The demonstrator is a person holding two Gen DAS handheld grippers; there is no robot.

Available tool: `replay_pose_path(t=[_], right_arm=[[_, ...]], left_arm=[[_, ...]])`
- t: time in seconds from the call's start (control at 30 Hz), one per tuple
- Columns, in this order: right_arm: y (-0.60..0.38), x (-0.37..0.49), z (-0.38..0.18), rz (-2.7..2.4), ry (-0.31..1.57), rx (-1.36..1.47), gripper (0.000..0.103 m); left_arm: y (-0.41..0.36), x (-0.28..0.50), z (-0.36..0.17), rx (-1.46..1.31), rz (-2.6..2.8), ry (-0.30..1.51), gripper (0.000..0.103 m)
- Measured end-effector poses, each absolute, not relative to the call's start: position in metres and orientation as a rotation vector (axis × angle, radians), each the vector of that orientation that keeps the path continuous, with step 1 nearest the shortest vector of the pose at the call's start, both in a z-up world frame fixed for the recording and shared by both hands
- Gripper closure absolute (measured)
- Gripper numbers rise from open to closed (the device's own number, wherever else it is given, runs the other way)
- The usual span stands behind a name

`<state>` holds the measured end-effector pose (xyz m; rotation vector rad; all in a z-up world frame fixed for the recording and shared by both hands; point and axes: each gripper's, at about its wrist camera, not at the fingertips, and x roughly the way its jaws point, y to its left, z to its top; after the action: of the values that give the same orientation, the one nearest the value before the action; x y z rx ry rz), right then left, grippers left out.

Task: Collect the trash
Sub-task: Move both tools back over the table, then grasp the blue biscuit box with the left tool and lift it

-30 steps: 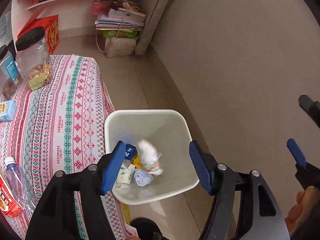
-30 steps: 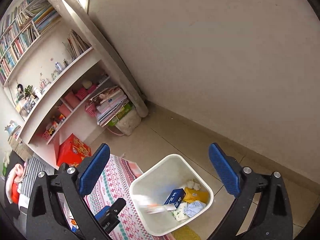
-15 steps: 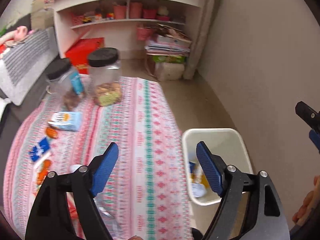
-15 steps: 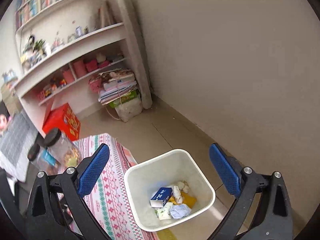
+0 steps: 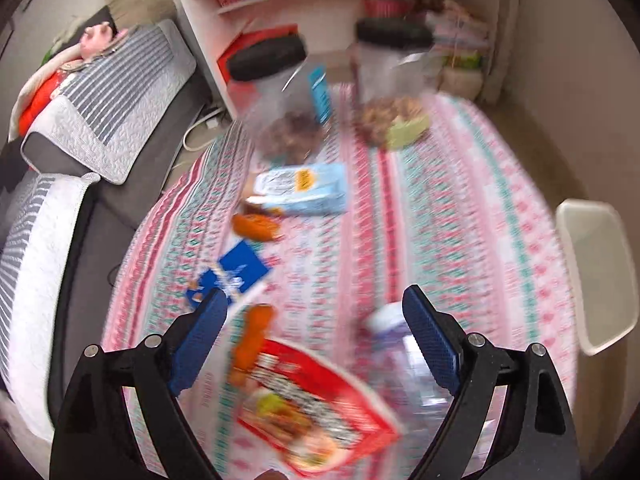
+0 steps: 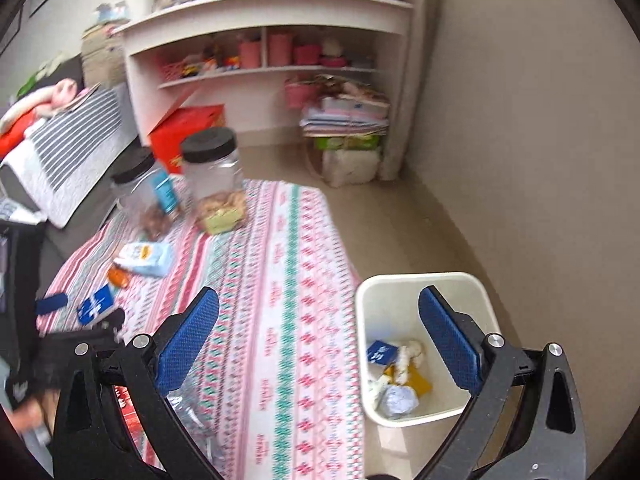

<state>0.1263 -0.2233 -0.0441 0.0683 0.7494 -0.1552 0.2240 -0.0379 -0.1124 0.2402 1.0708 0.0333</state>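
My left gripper (image 5: 316,344) is open and empty above the patterned table (image 5: 440,216). Under it lie a red snack packet (image 5: 312,404), an orange wrapper (image 5: 252,344) and a clear plastic bottle (image 5: 404,364). Further off lie a blue wrapper (image 5: 236,272), another orange wrapper (image 5: 256,226) and a light blue pack (image 5: 304,188). My right gripper (image 6: 320,344) is open and empty, between the table and the white bin (image 6: 424,284), which holds a blue box (image 6: 382,352), crumpled paper (image 6: 398,400) and other trash. The bin's rim also shows in the left wrist view (image 5: 596,272).
Two clear jars with black lids (image 5: 280,92) (image 5: 392,76) stand at the table's far end. A sofa with striped cushions (image 5: 100,92) is to the left. White shelves (image 6: 272,56) and a stack of papers (image 6: 348,120) stand against the far wall.
My left gripper swung left from above the bin to above the table's litter. The trash it dropped lies in the bin. My right gripper turned left and lower; both stayed open.
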Motion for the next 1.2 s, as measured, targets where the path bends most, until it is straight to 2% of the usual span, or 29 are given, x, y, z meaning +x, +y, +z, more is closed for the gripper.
replay_pose_path(t=[0.17, 0.5, 0.57, 0.63, 0.67, 0.73, 0.77, 0.83, 0.9, 1.0, 1.17, 1.2], right_arm=[[-0.200, 0.140, -0.061, -0.092, 0.823, 0.082, 0.007], [-0.158, 0.162, -0.096, 0.108, 0.989, 0.229, 0.007], [-0.153, 0.161, -0.099, 0.125, 1.004, 0.228, 0.007], [-0.147, 0.161, -0.101, 0.142, 1.019, 0.224, 0.007], [-0.146, 0.161, -0.102, 0.148, 1.024, 0.221, 0.007], [-0.138, 0.161, -0.103, 0.163, 1.033, 0.210, 0.007], [-0.135, 0.160, -0.103, 0.171, 1.034, 0.209, 0.007], [-0.128, 0.159, -0.104, 0.194, 1.041, 0.213, 0.007], [-0.120, 0.160, -0.105, 0.218, 1.050, 0.213, 0.007], [-0.107, 0.159, -0.108, 0.245, 1.066, 0.212, 0.007], [-0.107, 0.156, -0.109, 0.247, 1.074, 0.245, 0.007], [-0.108, 0.156, -0.108, 0.243, 1.073, 0.245, 0.007]], left_arm=[[0.017, 0.261, -0.157, 0.327, 0.018, 1.257, 0.016], [0.082, 0.290, -0.202, 0.129, -0.019, 1.330, 0.017], [0.093, 0.287, -0.203, 0.077, -0.015, 1.310, 0.023], [0.102, 0.280, -0.200, 0.056, -0.008, 1.299, 0.043], [0.105, 0.275, -0.196, 0.051, -0.013, 1.291, 0.049], [0.110, 0.266, -0.182, 0.015, -0.014, 1.264, 0.073], [0.113, 0.261, -0.175, -0.006, -0.007, 1.254, 0.076], [0.122, 0.248, -0.154, -0.067, 0.021, 1.226, 0.091], [0.129, 0.232, -0.134, -0.147, 0.012, 1.200, 0.097], [0.129, 0.216, -0.119, -0.172, 0.017, 1.192, 0.099], [0.141, 0.213, -0.130, -0.125, 0.066, 1.256, 0.097], [0.144, 0.215, -0.137, -0.129, 0.086, 1.279, 0.087]])
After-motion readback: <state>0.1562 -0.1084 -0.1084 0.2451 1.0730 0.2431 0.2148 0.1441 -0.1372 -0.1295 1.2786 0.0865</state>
